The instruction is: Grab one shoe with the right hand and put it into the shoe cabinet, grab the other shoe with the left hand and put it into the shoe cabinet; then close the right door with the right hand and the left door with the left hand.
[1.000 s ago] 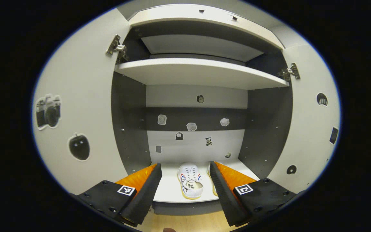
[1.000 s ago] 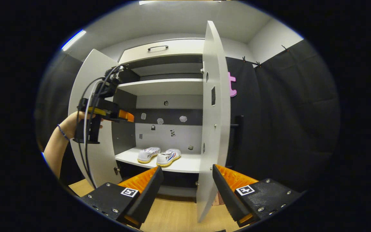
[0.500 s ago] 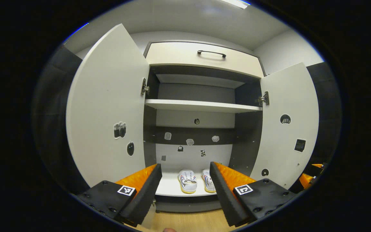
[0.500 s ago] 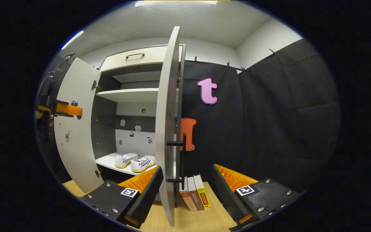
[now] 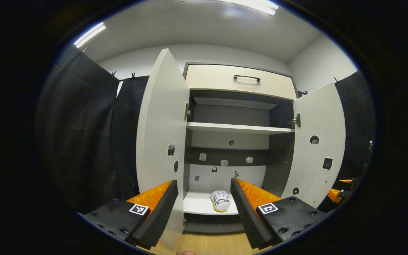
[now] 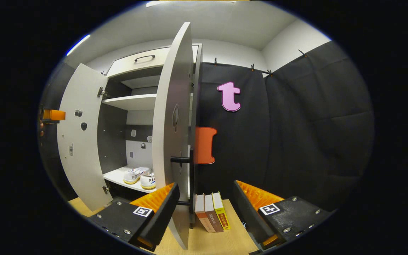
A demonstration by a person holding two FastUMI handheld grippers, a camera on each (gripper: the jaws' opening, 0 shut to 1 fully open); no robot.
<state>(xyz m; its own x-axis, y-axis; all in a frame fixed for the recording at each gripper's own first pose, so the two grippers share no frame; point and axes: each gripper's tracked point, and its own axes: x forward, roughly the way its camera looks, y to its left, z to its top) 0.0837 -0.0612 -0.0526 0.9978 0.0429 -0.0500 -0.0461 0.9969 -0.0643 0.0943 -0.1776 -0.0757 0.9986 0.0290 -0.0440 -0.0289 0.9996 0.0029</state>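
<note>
Shoes: both on the cabinet's bottom shelf, side by side, toward the front; seen in the right gripper view as a pair (image 6: 141, 176), one shoe (image 5: 220, 200) showing between the fingers in the left gripper view.
Cabinet (image 5: 239, 106): both doors swung wide; the placing part of the task looks done, the closing not.
Step in hand: judged to be closing the right door with the right gripper.
Right gripper (image 6: 204, 212): fingers apart, holding nothing; it sits low, near the right door (image 6: 172, 117), whose free edge faces the camera, with the bar handle (image 6: 181, 160) on the door's outer side.
Left gripper (image 5: 204, 209): fingers apart, empty, back from the cabinet, the left door (image 5: 161, 141) just left of its line.
Books (image 6: 212, 216): three standing on the floor just right of the right door's foot, near the right gripper's path.
How to do it well: push on the outer face near the free edge rather than near the hinge, follow the door's arc, keep above the books, ease off before the frame so it does not bounce.
Left door: best left until the right one is flush.
</note>
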